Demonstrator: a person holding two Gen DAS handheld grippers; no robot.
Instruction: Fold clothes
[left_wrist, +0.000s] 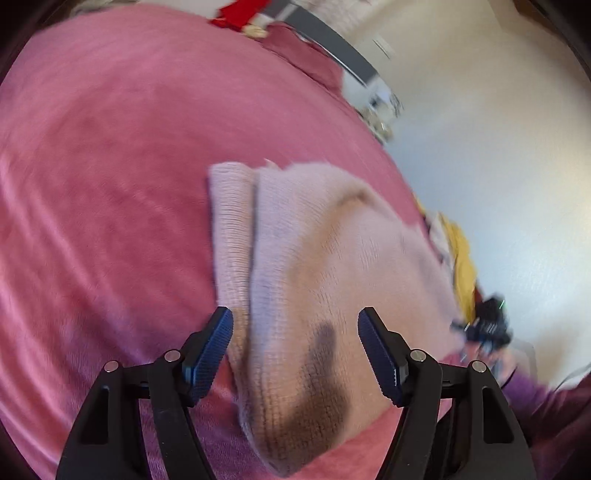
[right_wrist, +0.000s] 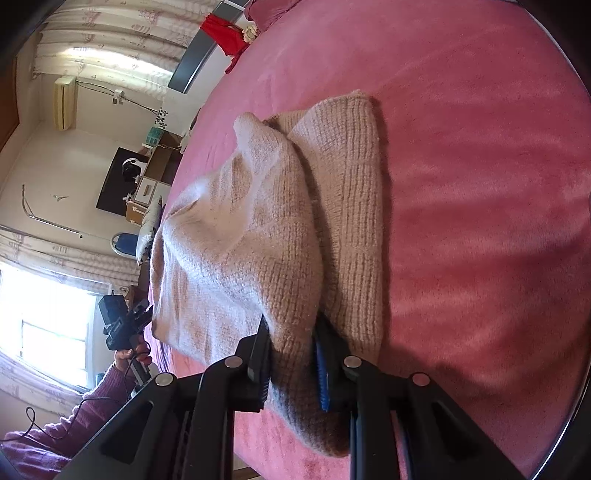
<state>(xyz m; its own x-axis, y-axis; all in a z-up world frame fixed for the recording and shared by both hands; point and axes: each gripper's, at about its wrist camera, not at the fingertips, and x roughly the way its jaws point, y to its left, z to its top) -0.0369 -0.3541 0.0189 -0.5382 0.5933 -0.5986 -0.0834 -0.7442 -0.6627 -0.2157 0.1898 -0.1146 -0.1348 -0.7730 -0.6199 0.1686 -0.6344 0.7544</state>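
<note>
Right wrist view showed the right claw (right_wrist: 291, 363) pinching the pale pink ribbed knit sweater (right_wrist: 258, 229), its length running ahead; left claw (left_wrist: 295, 354) gaped, empty

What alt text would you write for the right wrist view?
The right gripper pinches a fold of a pale pink knitted sweater between its fingers; the sweater lies partly folded on a pink plush bedspread. At far left, a hand holds the left gripper.
</note>
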